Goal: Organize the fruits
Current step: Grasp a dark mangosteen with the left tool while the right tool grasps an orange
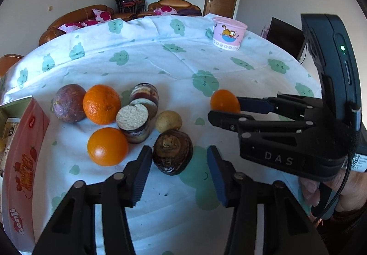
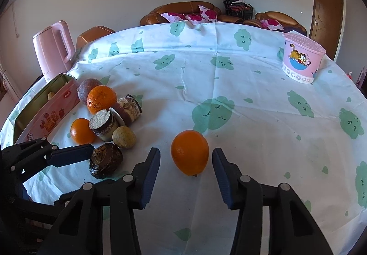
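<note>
- My left tongs (image 1: pixel 180 163): jaws wide apart, holding nothing. Dark brown fruit (image 1: pixel 172 154) sits on the cloth between the tips, lower centre of left view, touching the left-hand pad (image 1: pixel 142 177).
- My right tongs (image 2: pixel 186 175): jaws wide, nothing gripped. Lone orange (image 2: pixel 190 152) lies between the tips, centre of right view, apart from both pads.
- Remaining fruit pile (image 2: pixel 107 115) at centre left, beside pink tin (image 2: pixel 49 115).
- Pink tub (image 2: pixel 301 61) upper right.

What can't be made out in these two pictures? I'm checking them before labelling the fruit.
- Pink tin: its inside is mostly hidden by its own wall in the right wrist view, and the left wrist view's edge cuts it off.
- Lone orange: partly covered by the right gripper in the left wrist view.
- Dark brown fruit: its kind is unclear; the left gripper's finger overlaps it.
</note>
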